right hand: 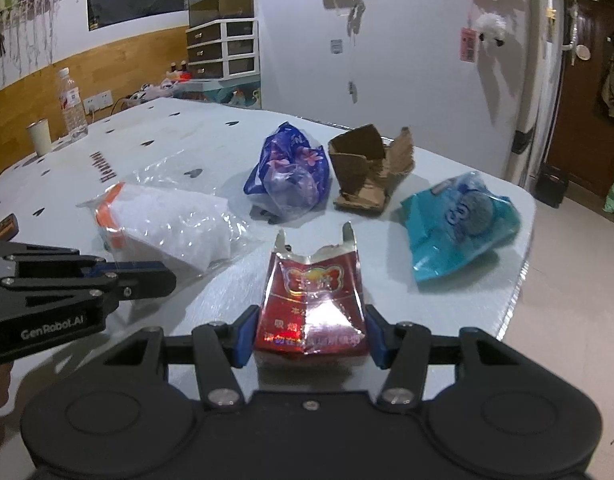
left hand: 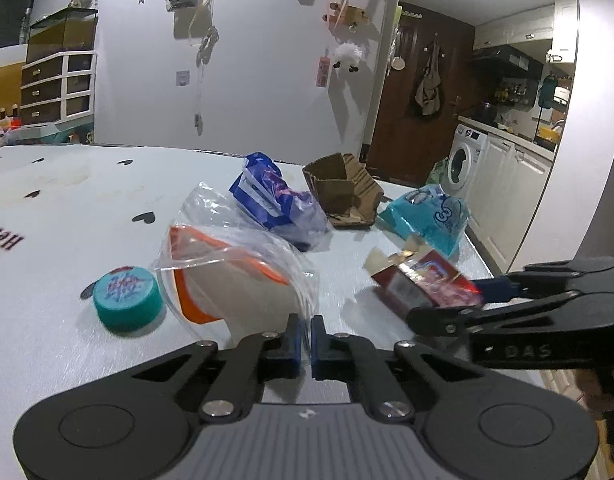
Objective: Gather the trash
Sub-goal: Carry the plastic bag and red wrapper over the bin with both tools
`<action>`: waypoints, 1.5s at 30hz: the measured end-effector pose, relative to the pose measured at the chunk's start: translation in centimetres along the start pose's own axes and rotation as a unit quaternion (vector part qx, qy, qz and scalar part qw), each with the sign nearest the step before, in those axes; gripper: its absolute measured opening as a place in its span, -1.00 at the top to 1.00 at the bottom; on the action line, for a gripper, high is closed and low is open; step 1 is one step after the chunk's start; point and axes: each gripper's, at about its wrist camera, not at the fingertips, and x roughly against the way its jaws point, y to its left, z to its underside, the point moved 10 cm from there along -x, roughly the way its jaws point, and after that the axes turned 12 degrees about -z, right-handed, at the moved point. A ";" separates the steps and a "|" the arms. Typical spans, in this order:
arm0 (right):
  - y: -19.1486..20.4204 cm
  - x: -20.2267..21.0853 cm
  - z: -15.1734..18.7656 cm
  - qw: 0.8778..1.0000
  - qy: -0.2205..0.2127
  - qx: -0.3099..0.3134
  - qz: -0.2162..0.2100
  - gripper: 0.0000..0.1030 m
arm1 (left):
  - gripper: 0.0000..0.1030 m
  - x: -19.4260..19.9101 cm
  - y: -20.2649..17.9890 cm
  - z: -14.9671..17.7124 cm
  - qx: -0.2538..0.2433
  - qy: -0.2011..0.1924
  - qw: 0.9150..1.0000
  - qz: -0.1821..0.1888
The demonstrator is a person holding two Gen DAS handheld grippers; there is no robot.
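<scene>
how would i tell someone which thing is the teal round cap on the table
On the white table with black heart prints, find the clear plastic bag with orange trim near the front edge. The teal round plastic cap lies just left of it, seen from the left wrist camera. It is the only small solid disc; everything else is crumpled packaging.

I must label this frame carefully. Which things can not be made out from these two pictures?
- Left tool: whether its nearly closed pads pinch the clear zip bag; the film is see-through, left wrist view.
- Red cigarette pack: whether the right tool presses it; pack's sides cover the pads.
- Teal bottle cap: print blurred.
- Blue wrapper: print too small.
</scene>
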 end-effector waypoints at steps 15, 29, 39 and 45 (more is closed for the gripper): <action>1.5 6.8 1.9 0.999 -0.042 -0.024 0.023 -0.07 | 0.93 4.8 -0.7 1.1 -0.007 -0.008 0.999 -0.041; 2.3 12.1 3.9 0.995 -0.078 -0.049 0.034 -0.07 | 0.93 10.0 -2.4 1.3 -0.019 -0.040 0.998 -0.047; 4.7 10.8 5.5 0.998 -0.060 -0.036 0.011 -0.07 | 0.88 10.9 -1.4 3.7 -0.002 -0.022 1.000 -0.016; 5.5 9.1 5.6 0.998 -0.047 -0.029 0.001 -0.07 | 0.67 9.8 -0.6 4.6 0.014 -0.011 1.000 0.001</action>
